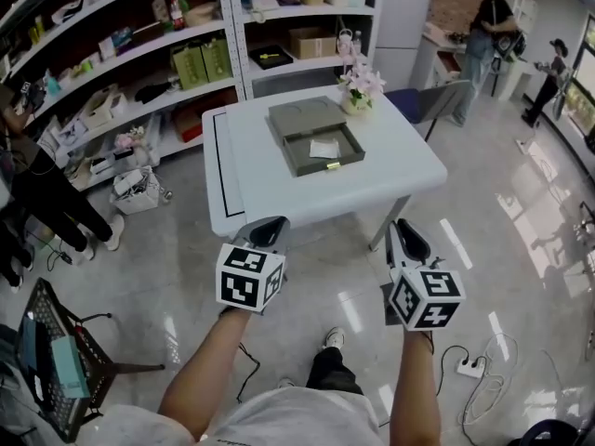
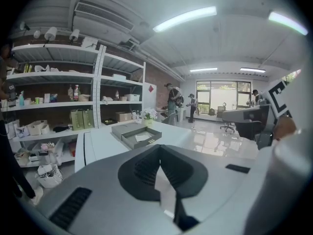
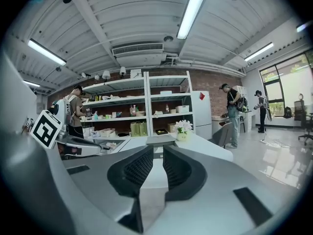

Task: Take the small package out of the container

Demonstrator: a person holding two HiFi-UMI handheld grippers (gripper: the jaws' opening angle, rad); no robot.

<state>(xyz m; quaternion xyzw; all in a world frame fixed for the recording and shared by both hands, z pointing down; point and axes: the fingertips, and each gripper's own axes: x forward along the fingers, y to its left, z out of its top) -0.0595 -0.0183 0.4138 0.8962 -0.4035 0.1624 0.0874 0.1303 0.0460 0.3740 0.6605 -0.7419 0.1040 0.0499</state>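
A flat grey container [image 1: 305,114] lies on the white table [image 1: 251,184], with its tray-like drawer pulled out toward me. A small pale package [image 1: 324,149] lies inside the drawer. Both grippers hover short of the table's near edge, well apart from the container. My left gripper [image 1: 270,223] has its jaws together and holds nothing. My right gripper [image 1: 406,233] shows a narrow gap between its jaws, with nothing in it. The left gripper view looks past the closed left gripper [image 2: 159,151] to the container [image 2: 128,129] and package [image 2: 143,137]. The right gripper view frames the container [image 3: 159,140] just beyond the right gripper [image 3: 157,153].
A pot of pink flowers [image 1: 359,86] stands beside the container at the table's far edge. Stocked shelves [image 1: 139,54] line the back and a chair [image 1: 437,100] sits at the far right. People stand at the left [image 1: 37,184] and far right [image 1: 488,26]. A black wire cart [image 1: 56,360] and a power strip [image 1: 469,368] are on the floor.
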